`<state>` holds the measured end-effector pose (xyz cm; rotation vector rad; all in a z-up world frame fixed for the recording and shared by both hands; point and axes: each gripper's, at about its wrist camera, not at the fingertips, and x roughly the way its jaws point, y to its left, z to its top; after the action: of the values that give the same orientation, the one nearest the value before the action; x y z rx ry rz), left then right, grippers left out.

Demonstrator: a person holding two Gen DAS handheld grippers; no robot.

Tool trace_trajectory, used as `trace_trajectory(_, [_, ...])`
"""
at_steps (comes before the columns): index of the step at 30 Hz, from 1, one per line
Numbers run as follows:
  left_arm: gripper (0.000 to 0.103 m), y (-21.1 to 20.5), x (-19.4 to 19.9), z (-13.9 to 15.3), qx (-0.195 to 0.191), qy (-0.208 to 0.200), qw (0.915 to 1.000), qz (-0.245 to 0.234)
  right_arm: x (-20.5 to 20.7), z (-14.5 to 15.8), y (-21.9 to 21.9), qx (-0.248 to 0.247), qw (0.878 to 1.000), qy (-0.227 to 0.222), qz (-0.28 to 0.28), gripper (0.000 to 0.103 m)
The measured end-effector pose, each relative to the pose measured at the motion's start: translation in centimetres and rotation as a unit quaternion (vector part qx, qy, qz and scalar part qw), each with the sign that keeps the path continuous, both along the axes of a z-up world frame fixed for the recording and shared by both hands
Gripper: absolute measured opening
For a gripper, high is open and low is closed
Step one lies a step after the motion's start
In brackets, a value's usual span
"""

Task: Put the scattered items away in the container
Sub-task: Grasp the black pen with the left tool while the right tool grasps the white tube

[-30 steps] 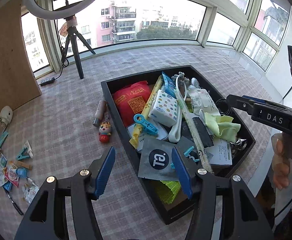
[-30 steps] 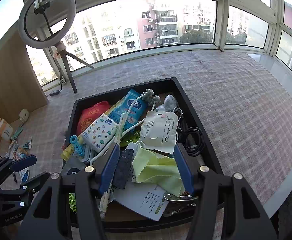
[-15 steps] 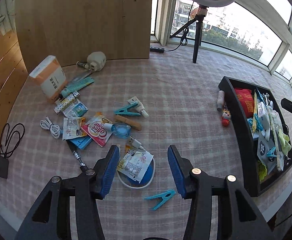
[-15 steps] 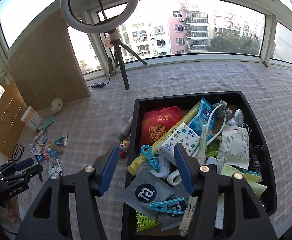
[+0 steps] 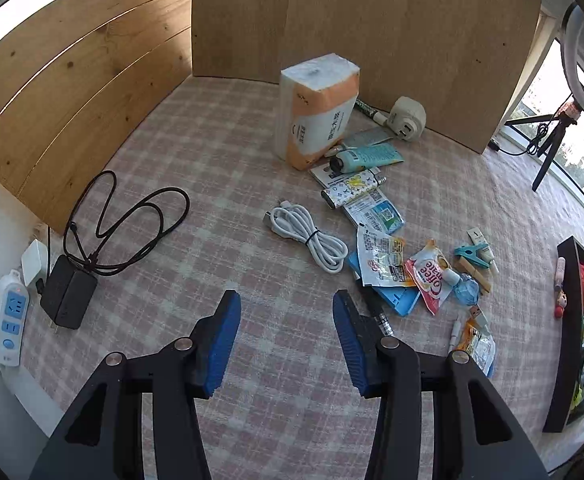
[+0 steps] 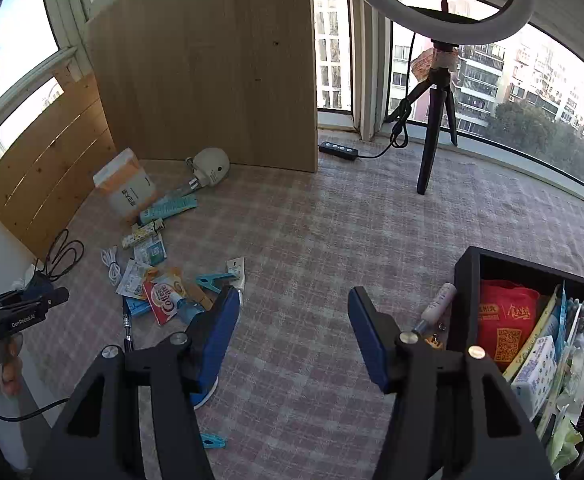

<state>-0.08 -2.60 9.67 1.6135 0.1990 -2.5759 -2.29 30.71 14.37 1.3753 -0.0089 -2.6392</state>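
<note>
Closing on nothing, the left gripper (image 5: 286, 322) hovers over bare checked cloth (image 5: 220, 168) near the white cable (image 5: 308, 234); the right gripper (image 6: 292, 320) stands wide, empty, beside the black container (image 6: 462, 304).

Under your grippers lies a checked woven cloth (image 5: 220, 168), matt and slightly rough. Behind it stand matt wooden boards (image 5: 392, 40) (one knotty, with visible grain). The tissue pack (image 5: 318, 110) wears glossy plastic film; the coffee sachet (image 5: 432, 276) shines too. The white cable (image 5: 312, 236) looks smooth. The container (image 6: 466, 300) is matt black.
</note>
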Motion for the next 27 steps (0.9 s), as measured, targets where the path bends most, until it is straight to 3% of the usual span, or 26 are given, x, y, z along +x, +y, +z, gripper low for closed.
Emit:
trace_trajectory(6, [0.045, 1.5, -0.1, -3.2, 0.032, -0.031, 0.9989, -0.011, -2.7, -4.4, -4.2, 0.044, 0.997, -0.046, 0.036, 0.056])
trace_trajectory(15, [0.045, 7.6, -0.5, -7.3, 0.058, -0.08, 0.9936, -0.055, -5.7, -9.7, -5.0, 0.066, 0.99, -0.11, 0.054, 0.051])
trace_trajectory(23, [0.044, 10.0, -1.6, -8.3, 0.012, -0.086, 0.9946, -0.058, -7.4, -12.6, -5.8, 0.064, 0.986, -0.14, 0.068, 0.05])
trace_trajectory(27, [0.033, 10.0, -1.9, -8.3, -0.008, -0.085, 0.995, -0.051, -8.1, -13.1, -6.2, 0.068, 0.984, -0.144, 0.075, 0.05])
